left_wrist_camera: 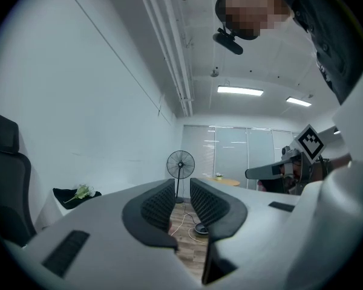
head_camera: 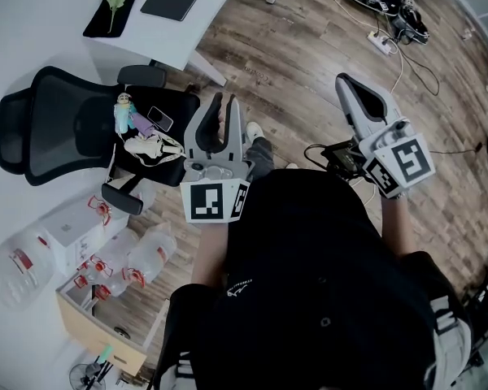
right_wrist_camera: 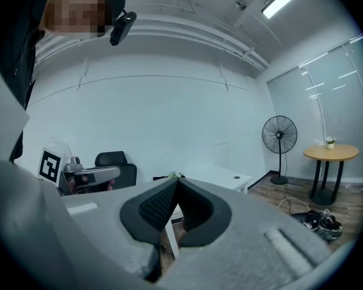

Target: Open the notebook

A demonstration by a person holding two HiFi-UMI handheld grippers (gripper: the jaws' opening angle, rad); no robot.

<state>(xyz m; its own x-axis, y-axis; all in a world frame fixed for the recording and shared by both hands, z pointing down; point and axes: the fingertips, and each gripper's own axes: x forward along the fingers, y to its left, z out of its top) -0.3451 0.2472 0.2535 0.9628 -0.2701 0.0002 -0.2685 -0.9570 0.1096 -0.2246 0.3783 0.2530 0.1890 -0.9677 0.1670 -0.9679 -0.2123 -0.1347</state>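
Observation:
The notebook [head_camera: 171,2] is a dark, closed rectangle lying flat on the white table [head_camera: 203,31] at the top left of the head view. Both grippers hang in the air over the wooden floor, well short of it. My left gripper [head_camera: 220,104] points toward the table with its jaws a small way apart and nothing between them [left_wrist_camera: 181,185]. My right gripper [head_camera: 348,81] is further right, its fingertips touching and empty [right_wrist_camera: 176,183]. Neither gripper view shows the notebook.
A black cloth with a flower [head_camera: 114,2] lies beside the notebook. A black office chair [head_camera: 65,128] with a doll and a phone stands left of me. Water bottles [head_camera: 106,258] and a cardboard box [head_camera: 89,327] sit below it. Shoes [head_camera: 386,2] and a power strip [head_camera: 381,43] lie on the floor.

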